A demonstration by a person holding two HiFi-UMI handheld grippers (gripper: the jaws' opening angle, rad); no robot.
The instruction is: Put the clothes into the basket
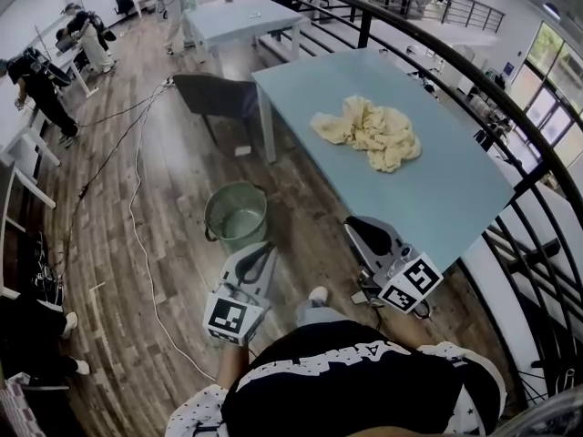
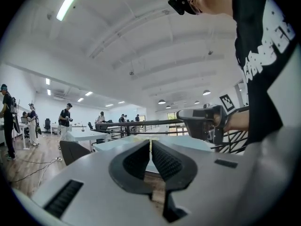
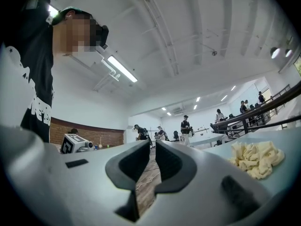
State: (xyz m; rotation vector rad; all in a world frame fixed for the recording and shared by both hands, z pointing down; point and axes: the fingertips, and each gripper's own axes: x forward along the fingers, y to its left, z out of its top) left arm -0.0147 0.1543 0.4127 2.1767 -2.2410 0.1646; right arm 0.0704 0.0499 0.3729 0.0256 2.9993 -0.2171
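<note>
We hold both tools low in front of us, side by side and apart, each pointing away from our body. The left tool (image 2: pixel 150 143) has its jaws closed together, the ribbed pads meeting at the tips, with nothing between them. The right tool (image 3: pixel 153 146) is also closed and holds nothing; only a thin slit shows between its pads, and through it we see the wooden floor (image 1: pixel 164 244).

The clothes (image 1: pixel 369 133), a crumpled pale yellow heap, lie on the light blue counter (image 1: pixel 437 198), ahead of the right tool and well apart from it. In the right gripper view they sit to the right of the jaws. The counter's near edge is just beside the right tool, on its right.

The basket (image 1: pixel 211 222), a round grey-green one, stands upright on the floor just ahead of the left tool's tips and below them, left of the counter. We cannot tell whether anything lies in it. A dark chair (image 1: pixel 211 94) stands further ahead of the left tool, beyond the basket, against the counter's far corner
</note>
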